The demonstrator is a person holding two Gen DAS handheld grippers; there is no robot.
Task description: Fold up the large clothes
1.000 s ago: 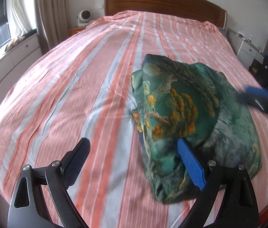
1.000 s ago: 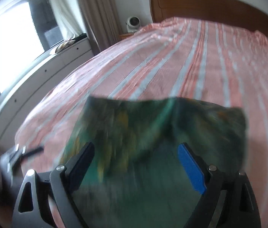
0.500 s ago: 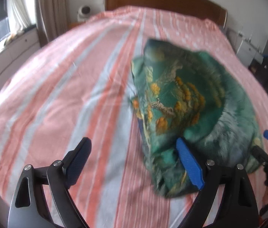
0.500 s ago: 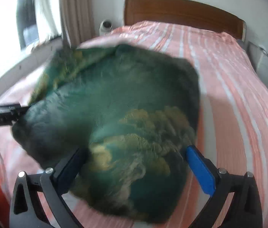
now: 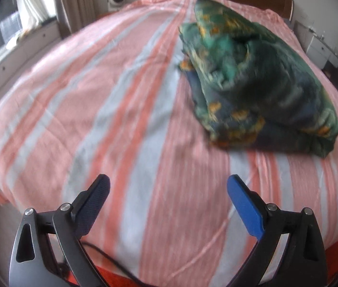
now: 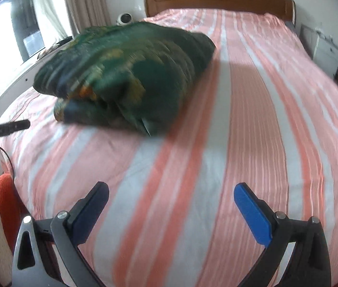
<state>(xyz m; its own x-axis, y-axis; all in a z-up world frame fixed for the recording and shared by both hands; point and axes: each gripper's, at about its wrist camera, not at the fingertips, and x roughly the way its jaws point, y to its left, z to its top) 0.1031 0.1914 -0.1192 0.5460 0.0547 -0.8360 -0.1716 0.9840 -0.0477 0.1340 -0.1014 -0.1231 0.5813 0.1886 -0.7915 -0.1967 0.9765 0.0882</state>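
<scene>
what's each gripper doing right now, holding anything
left gripper: open, jaws just widened, nothing between them.
right gripper: open, empty; the green garment lies folded on the bed, clear of both.

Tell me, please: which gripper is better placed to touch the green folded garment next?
Probably neither clearly: left gripper and right gripper are both open, empty, and short of the garment.
</scene>
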